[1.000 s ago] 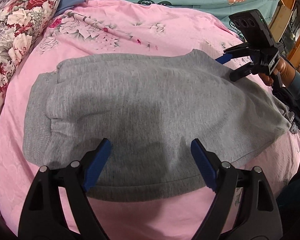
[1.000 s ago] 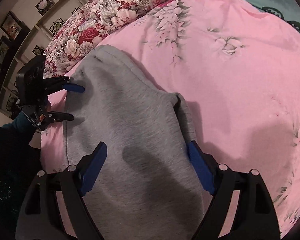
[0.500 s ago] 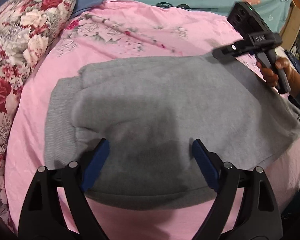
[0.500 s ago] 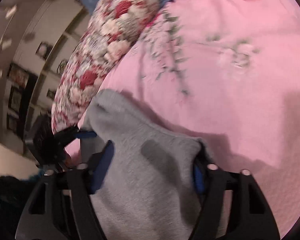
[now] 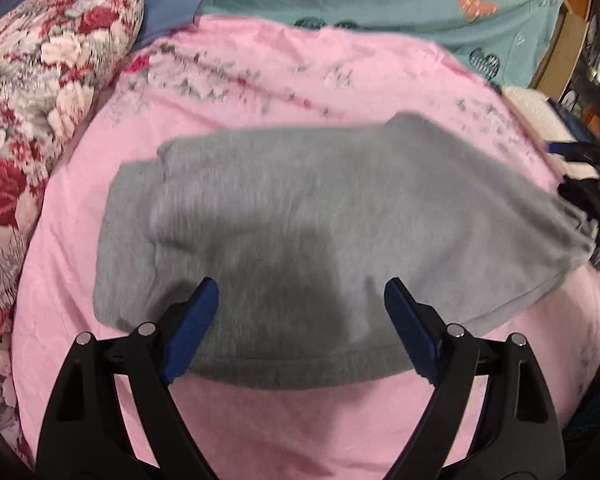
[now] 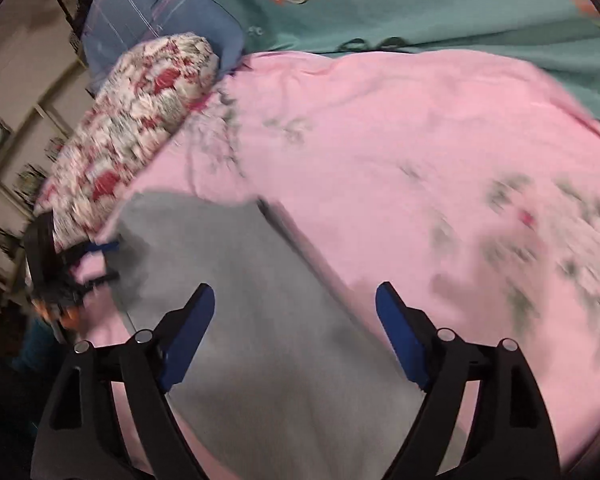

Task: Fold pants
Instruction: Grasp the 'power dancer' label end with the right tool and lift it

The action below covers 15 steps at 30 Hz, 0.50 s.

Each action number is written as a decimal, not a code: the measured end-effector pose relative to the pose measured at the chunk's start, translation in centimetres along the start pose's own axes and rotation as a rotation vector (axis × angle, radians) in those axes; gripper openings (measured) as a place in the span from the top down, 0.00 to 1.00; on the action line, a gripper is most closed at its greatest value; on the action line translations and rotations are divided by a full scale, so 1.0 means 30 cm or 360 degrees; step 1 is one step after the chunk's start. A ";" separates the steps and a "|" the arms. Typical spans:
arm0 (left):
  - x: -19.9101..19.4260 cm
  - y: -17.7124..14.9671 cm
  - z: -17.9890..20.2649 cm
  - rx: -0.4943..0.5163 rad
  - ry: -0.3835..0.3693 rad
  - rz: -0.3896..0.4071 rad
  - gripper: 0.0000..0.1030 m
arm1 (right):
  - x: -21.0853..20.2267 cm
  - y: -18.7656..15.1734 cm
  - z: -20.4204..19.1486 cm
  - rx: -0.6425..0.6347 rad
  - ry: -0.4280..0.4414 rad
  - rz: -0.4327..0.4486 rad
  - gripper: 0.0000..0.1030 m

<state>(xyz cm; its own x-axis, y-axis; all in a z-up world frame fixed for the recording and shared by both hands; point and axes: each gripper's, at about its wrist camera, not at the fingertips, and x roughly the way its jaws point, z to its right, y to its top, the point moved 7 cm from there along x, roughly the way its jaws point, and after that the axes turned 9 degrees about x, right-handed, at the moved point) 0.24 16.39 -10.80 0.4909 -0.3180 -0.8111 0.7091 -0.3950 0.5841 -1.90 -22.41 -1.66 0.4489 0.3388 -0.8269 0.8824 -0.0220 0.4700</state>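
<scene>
Fold status — partly complete
Grey pants [image 5: 332, 220] lie folded lengthwise on pink bedspread [image 5: 300, 432]; crosswise folds remain. Left gripper [image 5: 300, 316] and right gripper [image 6: 294, 318] — jaws apart, empty.

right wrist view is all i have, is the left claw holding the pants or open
Observer: Open. In the left wrist view the left claw is spread wide with nothing between its fingers, over the near edge of the grey pants.
Operator: how does the end by the floral pillow look
Observer: Layered. A shorter top layer sits stepped back from a ribbed band underneath.
Operator: and the other end
Observer: It reaches the edge of the pink cover, against what looks like a pile of dark fabric.
</scene>
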 end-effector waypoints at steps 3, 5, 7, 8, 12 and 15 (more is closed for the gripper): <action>0.002 -0.028 0.009 0.0067 0.0023 0.0016 0.16 | -0.092 -0.208 0.129 0.0211 -0.0066 0.0016 0.19; 0.003 -0.028 0.009 0.0061 0.0026 0.0006 0.16 | -0.143 -0.350 0.252 0.0460 -0.0100 0.0033 0.19; 0.007 -0.022 0.007 0.0044 0.0037 -0.0019 0.16 | -0.164 -0.496 0.397 0.0663 -0.0329 -0.0027 0.19; 0.007 -0.018 0.010 0.0042 0.0051 -0.0030 0.16 | -0.187 -0.542 0.433 0.0719 -0.0350 0.0000 0.28; -0.036 0.013 0.079 0.0071 -0.0004 0.0009 0.16 | -0.410 -0.607 0.465 0.1023 -0.0092 0.0415 0.17; -0.072 0.052 0.189 0.0146 -0.0121 0.0105 0.16 | -0.490 -0.657 0.497 0.1122 -0.0133 0.0501 0.11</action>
<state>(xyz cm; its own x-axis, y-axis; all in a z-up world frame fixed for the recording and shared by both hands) -2.58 11.59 -7.96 0.4927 -0.4087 -0.7683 0.6258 -0.4471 0.6391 -23.78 -40.99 -3.37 0.6776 0.1462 -0.7207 0.5803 -0.7083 0.4020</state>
